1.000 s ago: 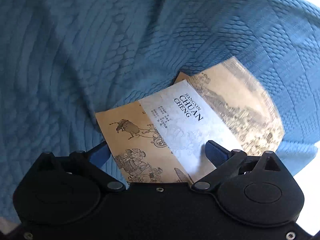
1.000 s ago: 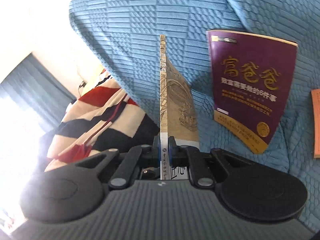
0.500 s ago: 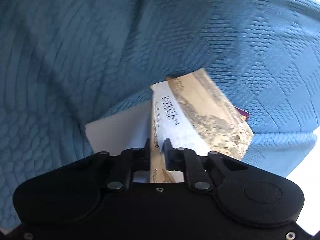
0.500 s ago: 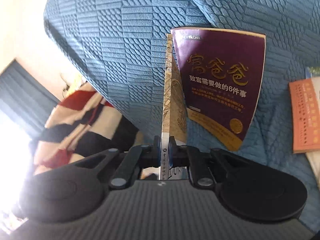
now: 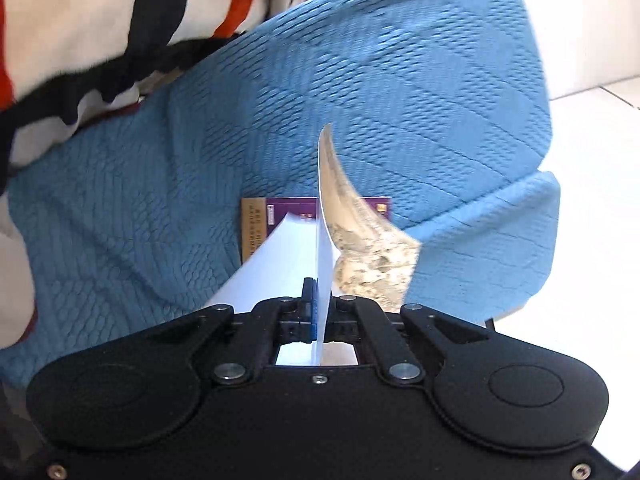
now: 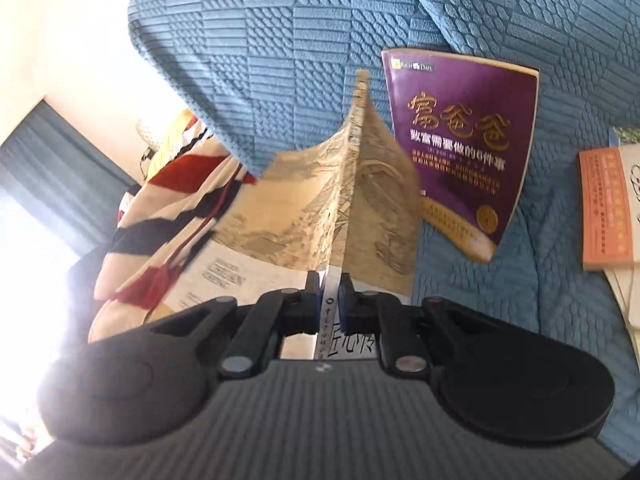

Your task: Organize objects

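Observation:
A tan book with old painted scenes [image 6: 304,208] stands on edge, and my right gripper [image 6: 330,280] is shut on the bottom of its spine. Its front cover splays out to the left, showing a white panel with black lettering. In the left wrist view my left gripper [image 5: 320,292] is shut on that thin cover [image 5: 372,256], which curls upward with its white inner side facing left. Behind it a purple book with gold characters [image 6: 460,148] leans on the blue quilted sofa cover [image 6: 280,40]. A strip of the purple book [image 5: 288,204] shows past the cover.
A red, white and black striped cloth [image 6: 160,208] lies at the sofa's left end, and the striped cloth [image 5: 80,32] also fills the upper left of the left wrist view. An orange book [image 6: 604,208] rests on white papers at the right. Pale floor [image 5: 592,200] lies beyond the cushion edge.
My left gripper has shut on the tan book's cover and risen, peeling it open. In the right wrist view the cover has swung out to the left; the right gripper keeps its hold.

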`<state>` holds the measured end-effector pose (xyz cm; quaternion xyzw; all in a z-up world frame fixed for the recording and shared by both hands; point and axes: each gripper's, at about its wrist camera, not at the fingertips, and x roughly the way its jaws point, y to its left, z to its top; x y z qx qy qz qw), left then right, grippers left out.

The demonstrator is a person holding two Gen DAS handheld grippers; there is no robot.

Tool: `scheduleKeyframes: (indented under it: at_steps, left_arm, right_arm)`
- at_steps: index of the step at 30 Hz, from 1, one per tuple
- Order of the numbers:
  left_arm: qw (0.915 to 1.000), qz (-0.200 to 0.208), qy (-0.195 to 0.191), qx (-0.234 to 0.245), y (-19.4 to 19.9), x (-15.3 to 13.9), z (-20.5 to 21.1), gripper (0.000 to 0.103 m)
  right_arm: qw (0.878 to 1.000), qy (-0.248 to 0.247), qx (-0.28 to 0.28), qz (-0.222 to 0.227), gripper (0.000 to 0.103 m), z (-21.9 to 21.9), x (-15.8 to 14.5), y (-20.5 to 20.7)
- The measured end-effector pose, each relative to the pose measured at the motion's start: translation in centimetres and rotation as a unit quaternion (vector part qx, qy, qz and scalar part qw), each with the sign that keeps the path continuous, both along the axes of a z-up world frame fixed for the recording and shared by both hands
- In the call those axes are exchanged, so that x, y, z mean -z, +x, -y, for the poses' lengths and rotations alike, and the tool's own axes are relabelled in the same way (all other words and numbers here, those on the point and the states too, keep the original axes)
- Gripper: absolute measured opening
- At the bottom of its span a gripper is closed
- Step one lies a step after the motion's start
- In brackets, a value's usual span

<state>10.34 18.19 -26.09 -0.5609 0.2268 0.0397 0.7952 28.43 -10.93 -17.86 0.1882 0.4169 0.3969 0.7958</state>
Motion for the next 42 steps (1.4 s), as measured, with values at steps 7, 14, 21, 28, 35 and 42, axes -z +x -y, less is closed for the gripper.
scheduleKeyframes:
  at_steps: [7, 14, 21, 28, 35, 42]
  left_arm:
    - [0.9985, -0.018, 0.044, 0.025, -2.8, -3.9, 3.6, 0.0]
    - [0.9955, -0.054, 0.063, 0.046, -4.2, -3.2, 7.5, 0.0]
    - [0.9912, -0.097, 0.069, 0.058, -3.1, -1.2, 10.4, 0.0]
    - [0.9821, -0.139, 0.101, 0.076, -2.2, 1.5, 13.2, 0.0]
    - [0.9726, -0.186, 0.107, 0.091, -1.8, 4.4, 14.7, 0.0]
    - [0.9604, -0.213, 0.133, 0.121, -1.3, 5.8, 15.6, 0.001]
  right_arm:
    - [1.0, -0.01, -0.01, -0.019, 0.013, 2.6, 0.7, -3.3]
    - [0.999, -0.027, 0.003, -0.025, 0.013, 5.7, 2.8, -4.8]
    - [0.998, -0.048, 0.025, -0.03, 0.013, 8.7, 5.3, -4.2]
    - [0.996, -0.077, 0.039, -0.029, 0.013, 10.2, 8.0, -3.9]
    - [0.993, -0.098, 0.055, -0.031, 0.014, 11.3, 10.6, -3.7]
    - [0.988, -0.136, 0.07, -0.021, 0.024, 11.1, 11.5, -3.9]
